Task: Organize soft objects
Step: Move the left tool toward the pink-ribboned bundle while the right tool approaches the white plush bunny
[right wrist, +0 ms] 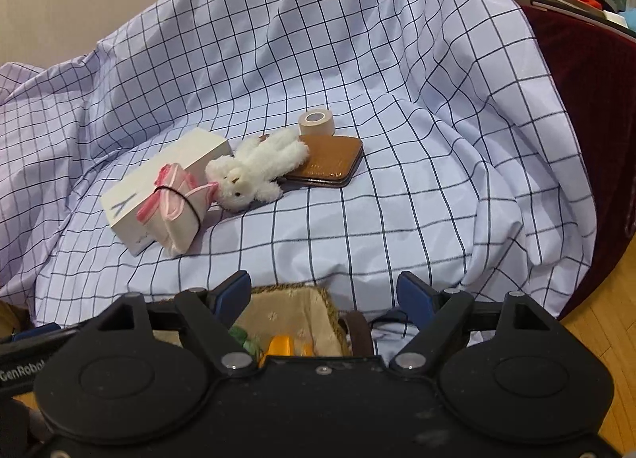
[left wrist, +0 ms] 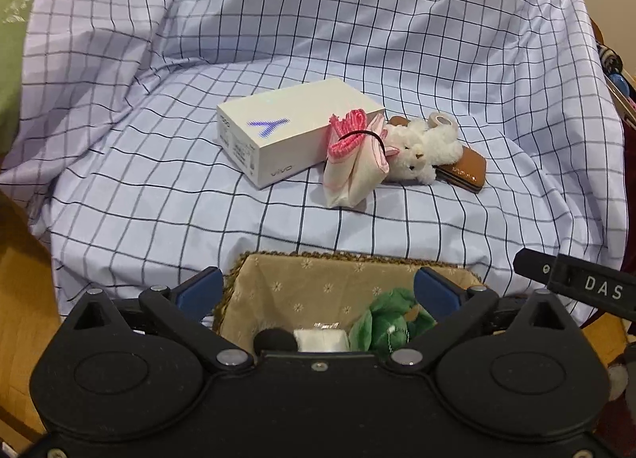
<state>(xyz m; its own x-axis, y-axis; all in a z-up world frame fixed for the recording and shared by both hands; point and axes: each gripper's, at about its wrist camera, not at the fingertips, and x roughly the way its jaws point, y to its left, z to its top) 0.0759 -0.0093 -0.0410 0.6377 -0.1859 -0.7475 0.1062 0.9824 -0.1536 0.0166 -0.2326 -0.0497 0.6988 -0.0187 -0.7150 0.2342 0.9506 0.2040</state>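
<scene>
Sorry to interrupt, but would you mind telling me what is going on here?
A person is sorting soft things into a lined basket with two handheld grippers. The left gripper is open above the basket, where a green plush already lies. The right gripper is open too, holding nothing. A white plush and a tied cloth bundle still lie on the checked sheet.

Left gripper gapes empty over the basket; inside lie a green plush and white pack; beyond, on checked cloth, box, pink-white bundle, white bear, brown wallet.
</scene>
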